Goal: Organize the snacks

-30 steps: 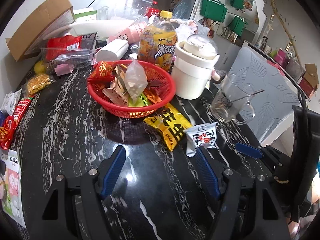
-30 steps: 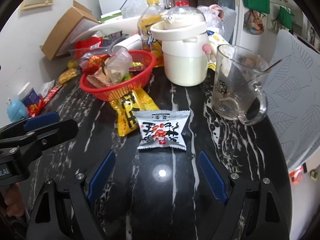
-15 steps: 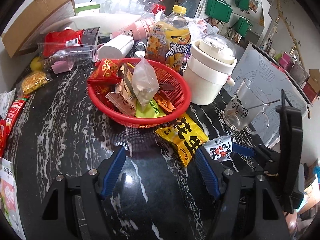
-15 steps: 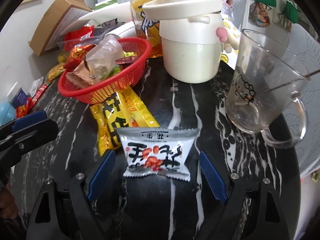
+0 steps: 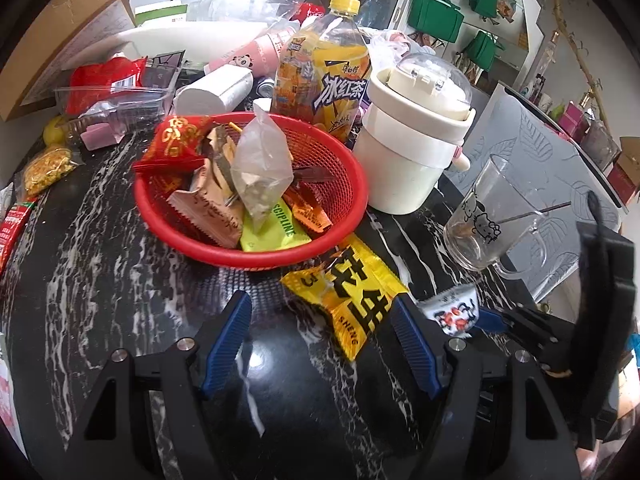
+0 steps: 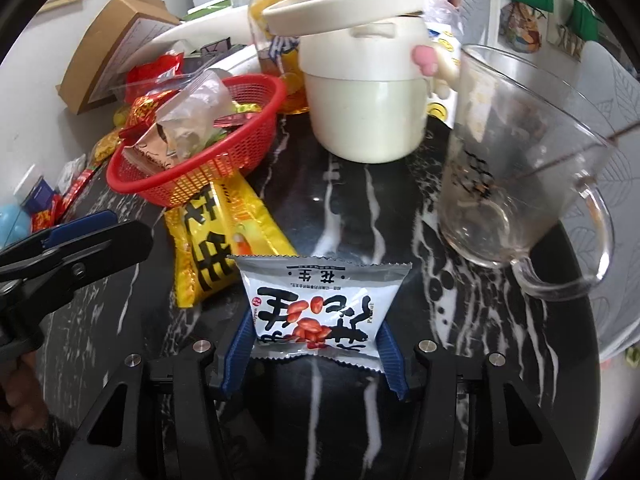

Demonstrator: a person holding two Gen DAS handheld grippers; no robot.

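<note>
The right gripper (image 6: 314, 354) straddles the small silver-white peanut packet with red and black print (image 6: 320, 312), which lies flat on the black white-veined marble tabletop (image 6: 352, 208). Its jaws are closing, with the packet between the blue pads (image 6: 240, 350); the pads sit at the packet's side edges, and a firm pinch cannot be confirmed. The side-on approach suits a flat pouch: squeezing the edges should buckle it upward so that it can be lifted.

The left gripper (image 5: 322, 340) hovers partly open and holds nothing. The long yellow foil snack bag with black characters (image 5: 352, 292) lies ahead of it at 12 o'clock, its far end tucked under the rim of the round red plastic mesh basket (image 5: 200, 244). The basket already holds several wrappers, so it is judged to be the collection point.

View differences:
- The right wrist view shows the peanut packet's printed face and both pads flanking it. The left wrist view shows only a corner of that packet at 3 o'clock.
- The left wrist view looks into the basket. The right wrist view sees it side-on, at 10 o'clock.
- The clear glass mug with a handle (image 6: 520, 184) stands near the packet at 2 o'clock. This is a collision risk on lift.
</note>
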